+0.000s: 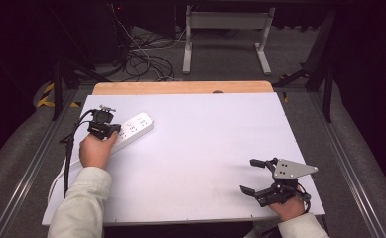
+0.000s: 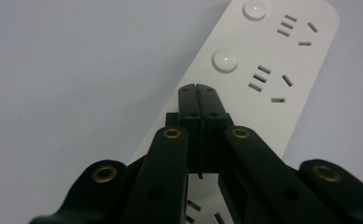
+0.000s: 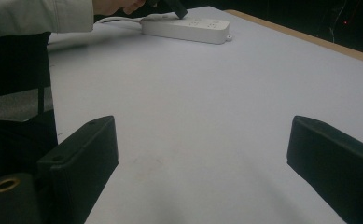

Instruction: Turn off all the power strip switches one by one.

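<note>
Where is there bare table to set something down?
Bare: the wide middle of the white table, between the power strip and the right tongs, plus the far right corner. Crowded: the near left, where the shut left tongs poise over the strip.

One power strip [image 1: 131,131], two hand-held grippers [image 1: 102,127]

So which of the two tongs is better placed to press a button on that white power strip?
The left tongs: shut, their tips sit over the power strip, near a round button. The right tongs rest open at the table's near corner, far from it.
</note>
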Available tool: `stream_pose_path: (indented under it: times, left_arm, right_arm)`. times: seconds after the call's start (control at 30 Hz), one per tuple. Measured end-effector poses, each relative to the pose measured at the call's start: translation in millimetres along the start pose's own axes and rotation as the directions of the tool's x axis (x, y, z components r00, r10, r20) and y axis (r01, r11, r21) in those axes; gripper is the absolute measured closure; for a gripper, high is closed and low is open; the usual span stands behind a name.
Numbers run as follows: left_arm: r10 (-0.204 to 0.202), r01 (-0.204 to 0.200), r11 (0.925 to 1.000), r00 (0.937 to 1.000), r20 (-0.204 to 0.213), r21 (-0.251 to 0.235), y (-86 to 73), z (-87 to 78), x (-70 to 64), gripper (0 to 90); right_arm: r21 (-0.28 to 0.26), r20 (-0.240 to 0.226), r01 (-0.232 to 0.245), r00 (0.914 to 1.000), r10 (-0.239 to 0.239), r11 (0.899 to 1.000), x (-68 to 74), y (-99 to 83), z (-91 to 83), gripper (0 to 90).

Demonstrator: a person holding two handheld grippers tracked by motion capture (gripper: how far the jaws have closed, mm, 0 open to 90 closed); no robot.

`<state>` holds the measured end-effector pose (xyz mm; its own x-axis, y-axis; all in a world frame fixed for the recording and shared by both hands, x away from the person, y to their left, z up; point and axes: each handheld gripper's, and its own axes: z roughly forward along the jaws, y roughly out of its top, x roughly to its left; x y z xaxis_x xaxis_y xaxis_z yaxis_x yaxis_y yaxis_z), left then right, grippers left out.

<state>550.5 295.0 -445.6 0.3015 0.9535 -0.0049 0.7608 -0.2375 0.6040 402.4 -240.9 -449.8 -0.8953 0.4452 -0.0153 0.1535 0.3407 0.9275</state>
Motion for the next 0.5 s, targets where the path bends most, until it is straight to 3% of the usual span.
stream_pose_path:
  times: [0.17, 0.27, 0.43, 0.5]
  left_arm:
    - [0.008, -0.008, 1.0, 0.9999, -0.011, -0.001, -0.3, 0.1, -1.6, 90.0]
    - [0.053, -0.053, 0.9986, 0.9971, -0.055, 0.002, 0.3, 0.9, -7.4, 90.0]
    - [0.032, -0.032, 0.9995, 0.9979, -0.056, -0.005, -0.3, 1.2, -7.8, 90.0]
    - [0.043, -0.043, 0.9991, 0.9969, -0.066, 0.004, -0.1, 0.8, -9.2, 90.0]
  right_arm:
    - [0.003, -0.001, 0.001, 1.0, -0.001, 1.0, 0.2, 0.0, 0.3, 9.5]
    - [0.003, -0.002, 0.001, 1.0, -0.001, 1.0, 0.1, -0.1, 0.4, 9.5]
    - [0.0, -0.003, 0.0, 1.0, 0.0, 1.0, 0.6, -0.2, 0.2, 9.5]
    - [0.001, -0.002, 0.0, 1.0, 0.0, 1.0, 0.6, -0.2, -0.4, 9.5]
